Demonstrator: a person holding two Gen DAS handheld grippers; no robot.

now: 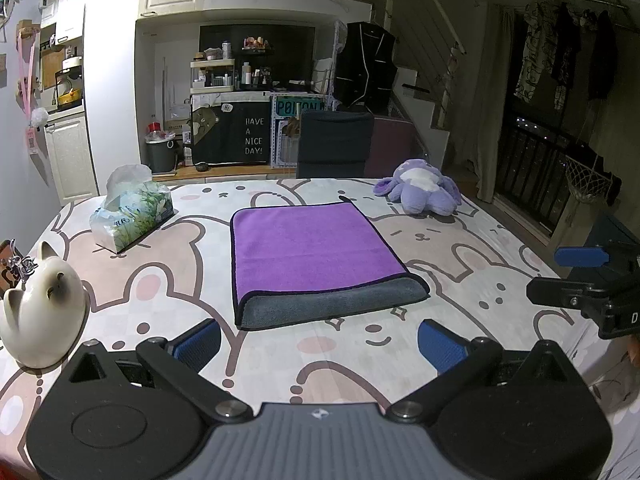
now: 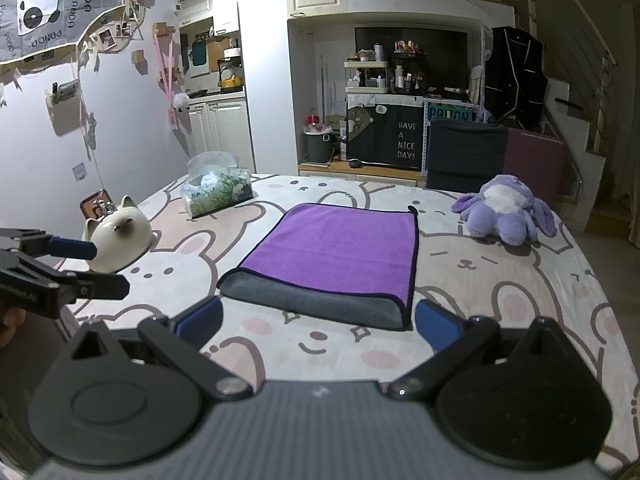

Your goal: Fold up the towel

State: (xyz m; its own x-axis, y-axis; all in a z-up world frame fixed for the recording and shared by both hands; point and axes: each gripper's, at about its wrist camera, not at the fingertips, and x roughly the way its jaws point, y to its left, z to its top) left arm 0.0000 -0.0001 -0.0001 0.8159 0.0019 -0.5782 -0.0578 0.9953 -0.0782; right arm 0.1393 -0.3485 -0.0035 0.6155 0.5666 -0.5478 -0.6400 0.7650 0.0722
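A purple towel (image 1: pixel 312 252) with a grey underside lies folded on the bunny-print table (image 1: pixel 460 248), its grey fold edge toward me. It also shows in the right wrist view (image 2: pixel 340 248). My left gripper (image 1: pixel 320 340) is open and empty, just short of the towel's near edge. My right gripper (image 2: pixel 318 326) is open and empty, also just short of the near edge. The right gripper also shows at the right edge of the left wrist view (image 1: pixel 568 276). The left gripper shows at the left edge of the right wrist view (image 2: pixel 104 264).
A white cat figurine (image 1: pixel 40 312) stands at the near left. A tissue pack (image 1: pixel 132 212) lies at the far left. A purple plush toy (image 1: pixel 420 192) sits at the far right. A dark chair (image 1: pixel 334 144) stands behind the table.
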